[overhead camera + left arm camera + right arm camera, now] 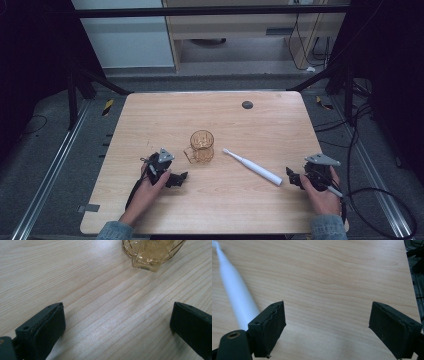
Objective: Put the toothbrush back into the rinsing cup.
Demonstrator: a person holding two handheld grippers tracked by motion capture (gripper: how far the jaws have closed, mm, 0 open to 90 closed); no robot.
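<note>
An amber glass mug [201, 146] with a handle stands upright near the middle of the wooden table [165, 115]. Just right of it a white electric toothbrush [252, 167] lies flat, head toward the mug. My left gripper [176, 179] rests on the table in front of the mug and to its left, jaws wide apart and empty. In the left gripper view the mug [152, 252] sits ahead of the left gripper [117, 315], apart from it. My right gripper [294, 177] stands open just right of the toothbrush's handle end; its own view shows the toothbrush [234, 290] beside the left jaw of the right gripper [327, 317].
A small dark round disc [247, 104] sits near the table's far edge. Black cables [380, 195] lie on the floor to the right. Dark frame legs [75, 95] stand at the table's far corners. Bare wood stretches along the far side.
</note>
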